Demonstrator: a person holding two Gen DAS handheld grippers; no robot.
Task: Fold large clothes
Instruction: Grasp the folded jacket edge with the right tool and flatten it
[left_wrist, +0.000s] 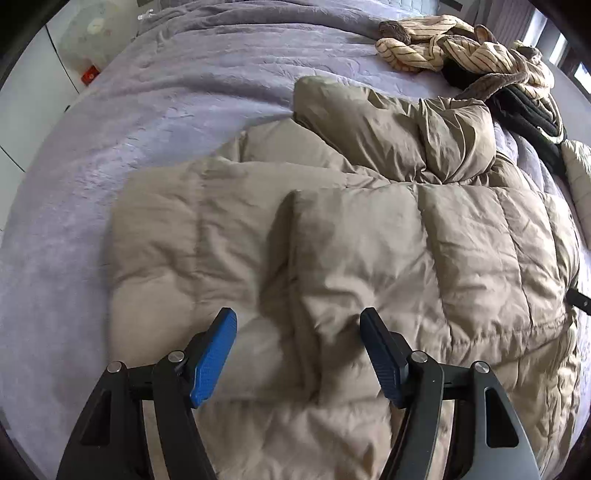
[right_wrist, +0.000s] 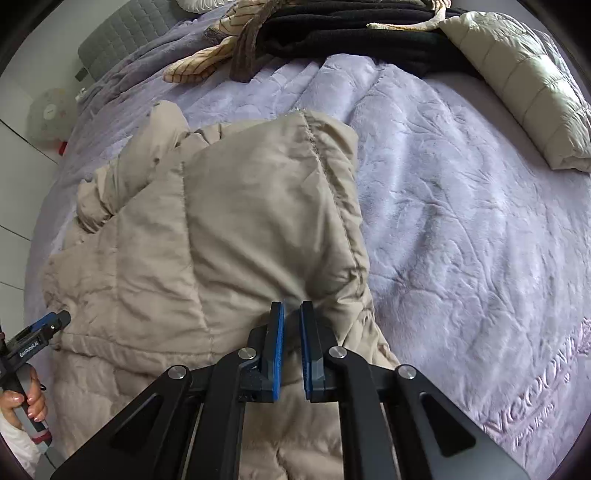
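Wide lavender plush bedspread (right_wrist: 461, 206) fills the scene, embossed lettering near its lower right edge. Grey quilted headboard (right_wrist: 122, 37) sits at the far end against white wall panels (left_wrist: 22, 110). Daylight comes through a window (left_wrist: 561, 48) at the upper right, washing the fabric pale.

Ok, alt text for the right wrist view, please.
The right tool, nearly shut, pinches a fold of a beige puffer jacket lying on a lilac bedspread. The left tool touches the jacket's far-left edge; dark and striped clothes are piled behind.
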